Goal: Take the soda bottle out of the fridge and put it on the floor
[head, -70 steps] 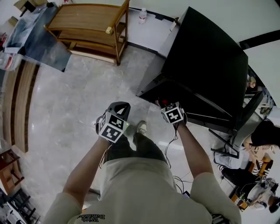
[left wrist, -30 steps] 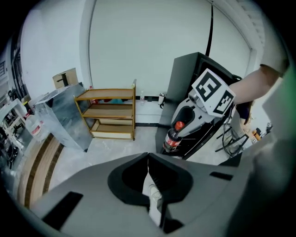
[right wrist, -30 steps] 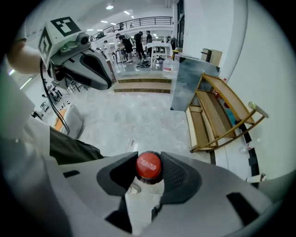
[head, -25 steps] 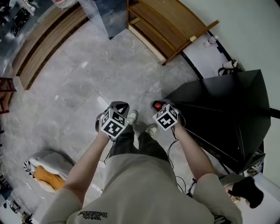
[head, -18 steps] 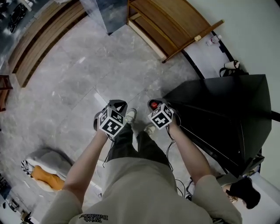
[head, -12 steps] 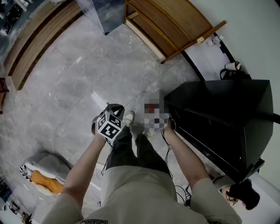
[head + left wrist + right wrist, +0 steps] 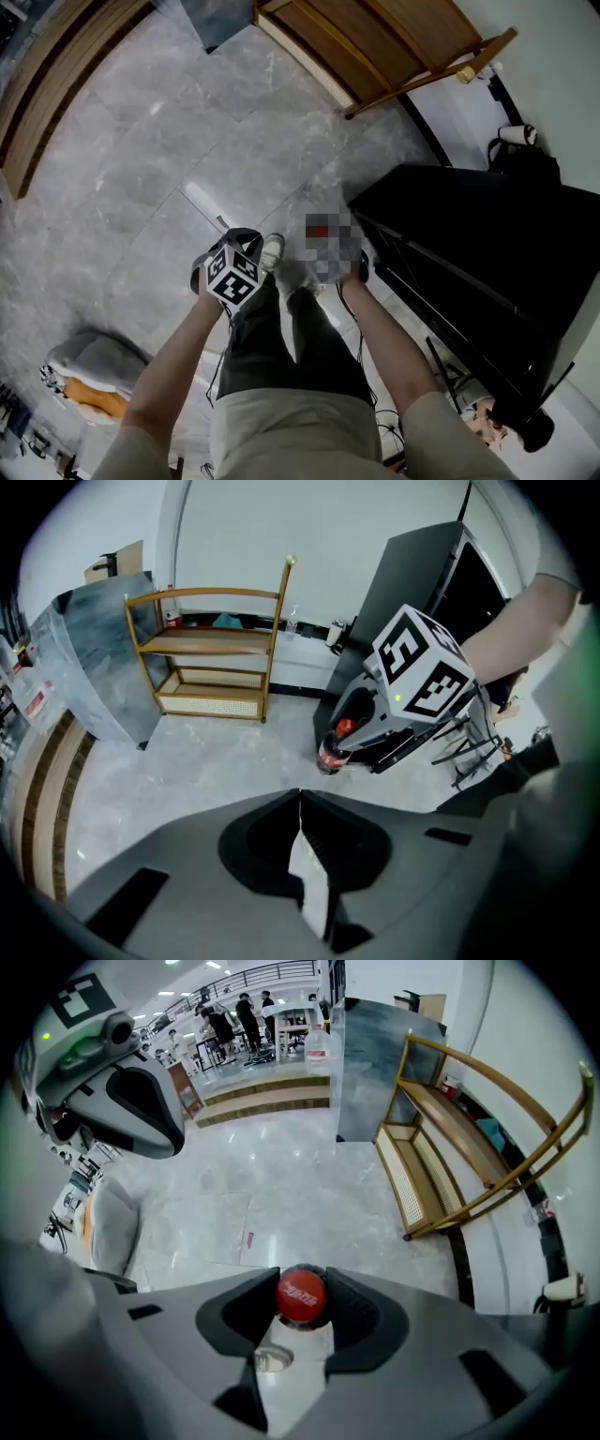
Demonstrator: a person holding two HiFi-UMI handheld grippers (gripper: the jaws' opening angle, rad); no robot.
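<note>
Red is the first thing I see: the cap of the soda bottle (image 7: 301,1296) sits right between the jaws of the right gripper (image 7: 302,1277), which pinch the bottle at its neck just under the cap. From the left gripper view the same bottle (image 7: 331,752) hangs upright beneath the right gripper (image 7: 375,714), its dark label and red top showing below the marker cube. I cannot tell whether the base touches the floor (image 7: 187,752) or hangs just above it. In the head view a mosaic patch lies over the right gripper (image 7: 330,246), with only a spot of red showing through.

My left gripper (image 7: 300,799) carries nothing; its jaws are pressed together with no gap between them. In the head view it (image 7: 234,272) sits beside the right one, with my shoes (image 7: 272,251) between the two and my trouser legs just below.

Grey marble floor (image 7: 281,1185) spreads out past the right gripper's jaws. The black fridge (image 7: 469,234) stands close on the right gripper's outer side, and in the left gripper view it (image 7: 412,574) rises behind the held bottle. Farther off from both grippers is a wooden shelf rack (image 7: 211,653), which stands against the white wall.
</note>
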